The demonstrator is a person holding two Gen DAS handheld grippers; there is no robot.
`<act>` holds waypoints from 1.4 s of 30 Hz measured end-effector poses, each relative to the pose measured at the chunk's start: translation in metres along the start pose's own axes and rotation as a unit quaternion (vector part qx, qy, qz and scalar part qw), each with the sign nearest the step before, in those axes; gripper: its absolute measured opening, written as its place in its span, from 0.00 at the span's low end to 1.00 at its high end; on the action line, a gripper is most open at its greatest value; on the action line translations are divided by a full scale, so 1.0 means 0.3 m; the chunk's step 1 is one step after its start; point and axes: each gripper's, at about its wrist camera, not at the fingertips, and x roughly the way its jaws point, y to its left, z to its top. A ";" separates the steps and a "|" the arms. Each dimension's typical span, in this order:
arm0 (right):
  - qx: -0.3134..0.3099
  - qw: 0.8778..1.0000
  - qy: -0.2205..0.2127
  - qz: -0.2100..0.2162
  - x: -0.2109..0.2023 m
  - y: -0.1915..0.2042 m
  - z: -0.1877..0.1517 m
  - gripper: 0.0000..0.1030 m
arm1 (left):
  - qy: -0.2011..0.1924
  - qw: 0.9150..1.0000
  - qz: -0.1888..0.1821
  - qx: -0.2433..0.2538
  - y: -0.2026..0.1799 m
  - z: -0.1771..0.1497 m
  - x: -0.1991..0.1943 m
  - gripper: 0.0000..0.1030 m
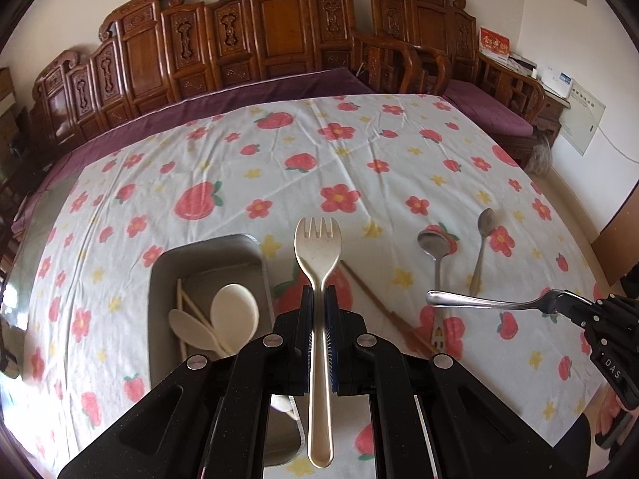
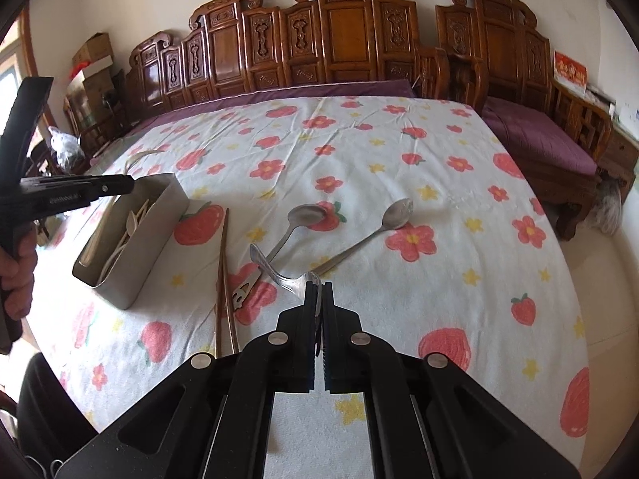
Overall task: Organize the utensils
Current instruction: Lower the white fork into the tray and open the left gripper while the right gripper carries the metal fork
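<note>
A white cloth (image 1: 359,151) printed with red flowers and strawberries covers the surface and fills most of both views. Behind it, across the top of the frame, runs a carved wooden bench (image 1: 279,28) with a purple cushion (image 1: 491,107), against a pale wall.

A grey rectangular tray (image 1: 207,255) sits on the cloth at lower left of the left wrist view; white plastic spoons (image 1: 233,311) and pale chopsticks (image 1: 187,299) lie inside it. Brown chopsticks (image 2: 223,263) lie on the cloth just right of the tray. Further right, two metal spoons (image 2: 379,227) rest on the cloth, bowls toward the bench, well apart from the tray.

The left gripper (image 1: 318,299) is at bottom centre of its view, beside the tray's right edge, jaws clenched on the handle of a cream plastic fork (image 1: 317,247) that points its tines toward the bench. The right gripper (image 2: 319,291) hangs over the cloth near the metal spoons' handles, jaws clamped on the head end of a metal fork (image 1: 479,301), whose handle sticks out toward the tray, off the cloth.
</note>
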 end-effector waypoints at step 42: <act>-0.143 0.989 -0.022 -0.015 0.152 0.679 0.279 0.03 | -0.031 0.997 0.017 -0.063 0.480 -0.243 -0.154 0.25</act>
